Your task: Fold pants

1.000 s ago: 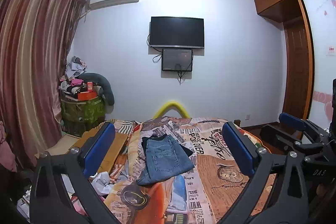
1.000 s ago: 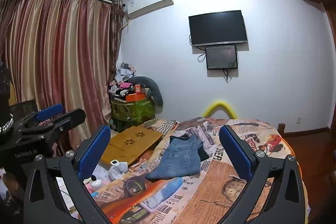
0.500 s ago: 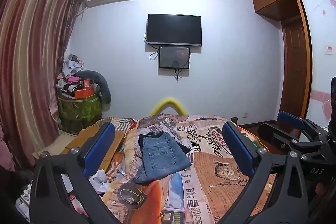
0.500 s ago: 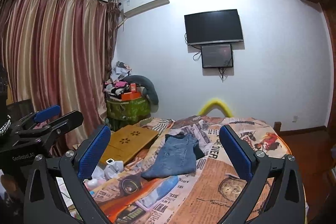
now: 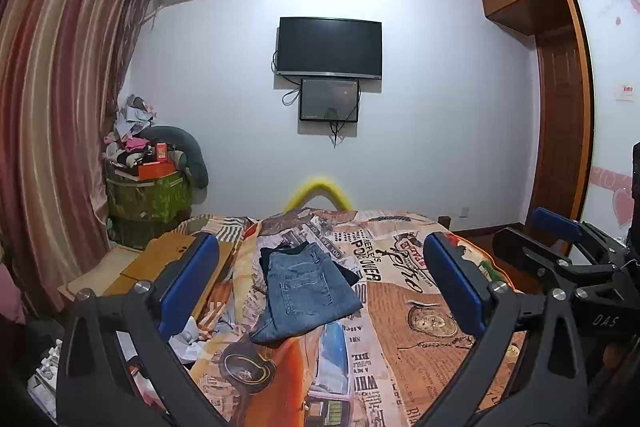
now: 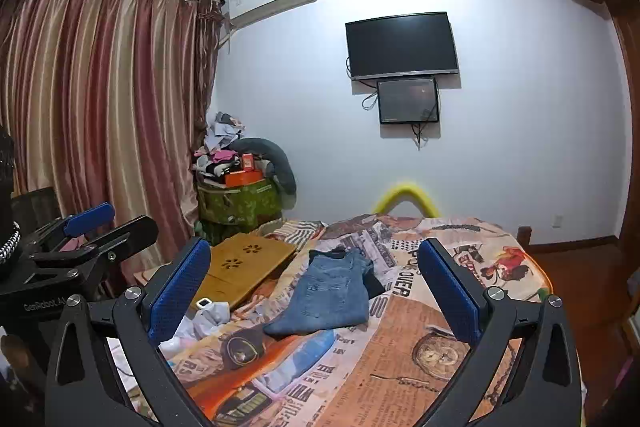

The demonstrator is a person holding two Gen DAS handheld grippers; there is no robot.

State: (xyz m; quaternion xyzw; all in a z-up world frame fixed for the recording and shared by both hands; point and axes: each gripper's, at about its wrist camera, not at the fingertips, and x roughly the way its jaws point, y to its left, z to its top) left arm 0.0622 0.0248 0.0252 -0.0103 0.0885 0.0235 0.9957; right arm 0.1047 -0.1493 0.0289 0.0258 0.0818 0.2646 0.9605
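Pale walls enclose a small bedroom, with a dark wall-mounted television (image 5: 329, 47) above a bed whose quilt is printed with orange and cream newspaper graphics (image 5: 404, 331). Striped red and gold curtains (image 6: 100, 99) hang on the left side, beside a green storage box piled with clutter (image 6: 240, 203).

We hold two black hand-held grippers with blue padded fingers. Our left gripper (image 5: 320, 287) has its fingers spread wide with nothing between them. Our right gripper (image 6: 316, 287) is likewise spread wide and empty. Both hover above the near end of the bed, well apart from any cloth.

A pair of faded blue denim jeans (image 5: 304, 291) lies in the middle of the quilt, on top of a dark garment (image 5: 280, 251) that peeks out at the far end and the right edge. The jeans look already folded into a compact stack. Their long axis runs away from us, up the bed. The waistband end points toward the far wall, and a loose folded end trails toward us and to the left.

We judge the folding to be at or near its end. If another fold is wanted, both grippers must first descend to the near end of the jeans and close on the cloth.
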